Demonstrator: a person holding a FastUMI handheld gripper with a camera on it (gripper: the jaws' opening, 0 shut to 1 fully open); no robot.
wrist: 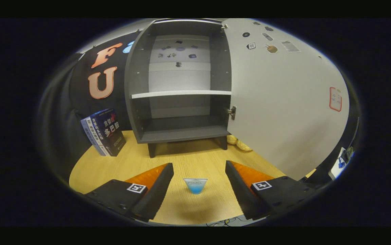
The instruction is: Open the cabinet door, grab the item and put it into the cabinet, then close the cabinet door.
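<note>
Gripper view: we hold the gripper (199, 177) with jaws apart over the desk (182, 163); a small blue cup (195, 185) stands between them, untouched. Beyond, the cabinet (182, 85) stands with its door (284, 102) open.

We count one cabinet (182, 81) with one open door (284, 102) and one shelf (181, 94) — two books (104, 132), one small blue-tinted cup (195, 185), two gripper fingers (154, 187) spread apart.

- I see some books (104, 132) standing on the wooden table (195, 160), leaning a bit, left of the cabinet.
- I see something yellow (238, 142) on the table behind the open door. I can't tell what it is.
</note>
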